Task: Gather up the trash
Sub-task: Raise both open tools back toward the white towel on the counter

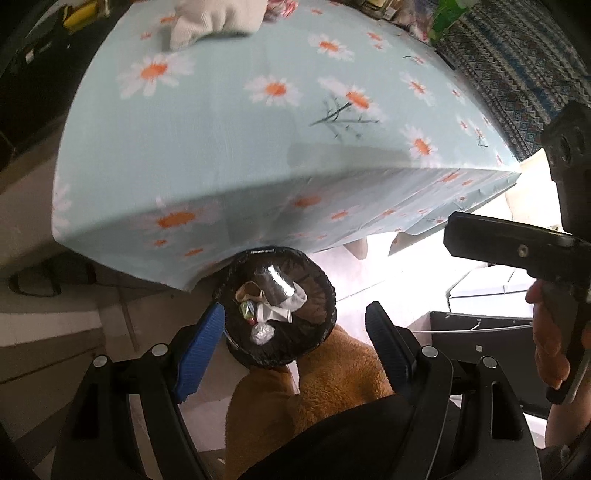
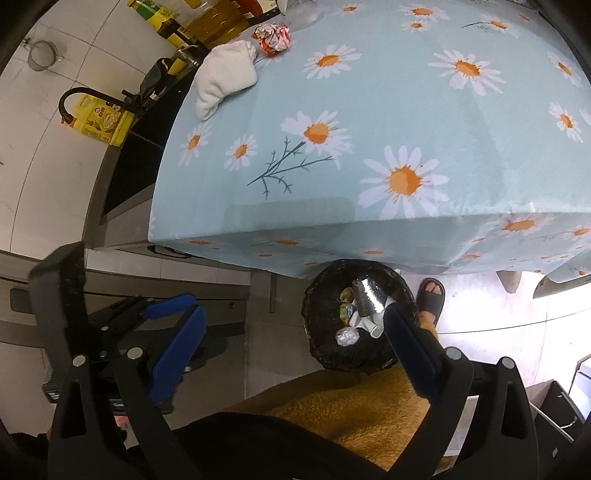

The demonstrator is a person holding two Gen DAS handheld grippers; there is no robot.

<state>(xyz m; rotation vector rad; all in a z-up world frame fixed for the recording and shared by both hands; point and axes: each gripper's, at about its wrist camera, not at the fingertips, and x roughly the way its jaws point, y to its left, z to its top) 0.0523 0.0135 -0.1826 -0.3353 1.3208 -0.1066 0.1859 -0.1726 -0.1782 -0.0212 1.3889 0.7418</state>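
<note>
A black-lined trash bin (image 1: 317, 291) stands on the floor under the table's near edge; it also shows in the right wrist view (image 2: 321, 306). It holds a silver wrapper (image 1: 275, 286), white crumpled paper (image 1: 275, 314) and a foil ball (image 1: 263, 333). My left gripper (image 1: 295, 343) is open and empty, just above the bin. My right gripper (image 2: 291, 347) is open and empty, beside the bin. A crumpled red and white wrapper (image 2: 272, 38) lies on the far part of the table (image 2: 369, 110), next to a white cloth (image 2: 223, 79).
The table has a blue daisy cloth (image 1: 240, 129). Oil bottles (image 2: 207, 18) stand at its far left edge. A yellow jug (image 2: 101, 122) sits on the floor. My orange-clad legs (image 2: 351, 402) and sandalled foot (image 2: 430, 295) are near the bin. The right gripper's body (image 1: 524, 251) shows at right.
</note>
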